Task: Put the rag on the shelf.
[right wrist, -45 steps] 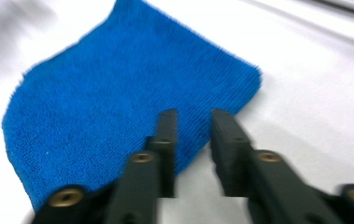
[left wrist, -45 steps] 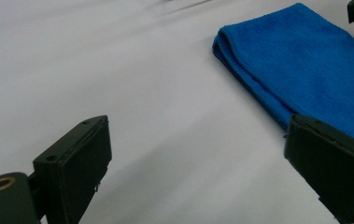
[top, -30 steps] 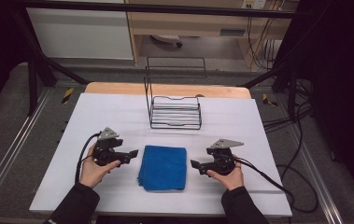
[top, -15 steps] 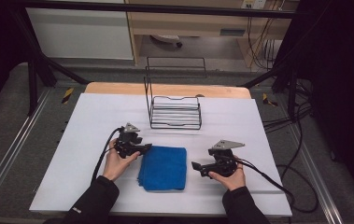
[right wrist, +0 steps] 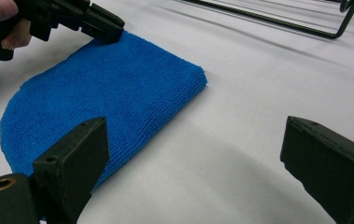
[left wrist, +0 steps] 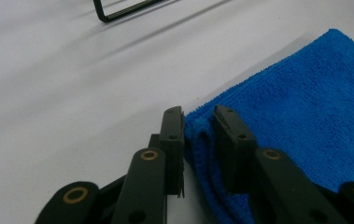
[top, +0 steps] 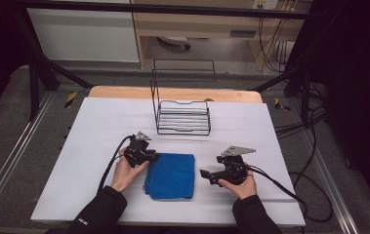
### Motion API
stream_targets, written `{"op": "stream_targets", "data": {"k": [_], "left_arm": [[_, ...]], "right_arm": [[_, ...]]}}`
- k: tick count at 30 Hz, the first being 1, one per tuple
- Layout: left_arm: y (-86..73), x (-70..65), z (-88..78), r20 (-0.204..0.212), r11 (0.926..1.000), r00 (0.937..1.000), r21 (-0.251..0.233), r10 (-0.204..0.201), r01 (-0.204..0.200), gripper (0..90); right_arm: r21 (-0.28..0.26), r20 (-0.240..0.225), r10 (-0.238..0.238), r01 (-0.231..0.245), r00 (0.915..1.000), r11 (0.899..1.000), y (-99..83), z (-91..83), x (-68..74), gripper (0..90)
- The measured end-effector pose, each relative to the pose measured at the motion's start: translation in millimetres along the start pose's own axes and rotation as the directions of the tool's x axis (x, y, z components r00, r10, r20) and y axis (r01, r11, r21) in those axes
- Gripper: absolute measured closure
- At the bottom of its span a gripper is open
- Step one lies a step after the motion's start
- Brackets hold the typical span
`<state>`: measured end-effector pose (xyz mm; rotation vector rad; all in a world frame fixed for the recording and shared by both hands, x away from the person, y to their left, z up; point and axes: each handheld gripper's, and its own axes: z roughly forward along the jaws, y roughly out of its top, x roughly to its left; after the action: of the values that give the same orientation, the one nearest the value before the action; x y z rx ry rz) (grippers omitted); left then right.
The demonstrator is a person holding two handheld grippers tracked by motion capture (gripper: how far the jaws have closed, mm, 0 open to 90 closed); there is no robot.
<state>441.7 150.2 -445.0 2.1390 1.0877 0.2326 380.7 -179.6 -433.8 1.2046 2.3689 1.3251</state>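
While the right gripper (top: 205, 174) waits agape at three o'clock, the left gripper (top: 156, 157), its jaws just closing, pinches the blue cloth's (top: 171, 175) eleven-o'clock corner on the desk (top: 94, 126).

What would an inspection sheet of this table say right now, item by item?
Surface: white table top, flat and bare around the work.
Job's things: folded blue cloth lying flat near the front edge.
Clutter: black wire rack standing behind the cloth, apart from it.
Grippers: left gripper has just been closing, its fingers on either side of the cloth's far left corner, pinching the folded edge; right gripper open, resting beside the cloth's right edge, holding nothing.
Cables: one black cable trails from each gripper.
Surroundings: metal frame, more cables on the floor at the right.
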Motion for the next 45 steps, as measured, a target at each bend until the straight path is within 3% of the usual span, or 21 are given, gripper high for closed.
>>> {"op": "stream_targets", "data": {"k": [5,12,22,30,37,45], "left_arm": [[-0.4,-1.9,-0.1,0.016,1.0,0.9999,0.009,-0.003,0.002,80.8],[-1.0,-2.6,0.7,0.02,1.0,0.9998,0.008,0.005,-0.005,82.8],[-1.3,-2.3,0.8,0.021,0.9999,0.9997,0.009,0.013,-0.013,83.1],[-1.8,-2.3,0.9,0.021,0.9999,0.9997,0.005,0.015,-0.015,82.9],[-2.6,-1.3,1.2,0.028,0.9999,0.9996,-0.004,0.012,-0.011,82.7],[-2.8,-1.4,0.9,0.029,0.9993,0.9989,-0.004,0.037,-0.037,82.6]], "right_arm": [[-0.005,-0.01,0.013,-0.013,0.9999,1.0,1.7,1.2,-1.4,9.9],[-0.032,-0.009,0.026,-0.026,0.9996,0.999,10.7,5.5,-4.0,15.1],[-0.027,0.023,0.025,-0.024,0.9994,0.999,34.9,32.3,-1.0,28.1],[0.031,0.046,0.049,-0.051,0.9977,0.998,33.0,65.0,-3.6,44.8],[0.074,0.051,0.063,-0.067,0.9967,0.995,30.0,69.7,-4.6,58.4],[0.097,0.022,0.078,-0.08,0.9967,0.992,29.5,71.5,-3.2,71.4]]}}
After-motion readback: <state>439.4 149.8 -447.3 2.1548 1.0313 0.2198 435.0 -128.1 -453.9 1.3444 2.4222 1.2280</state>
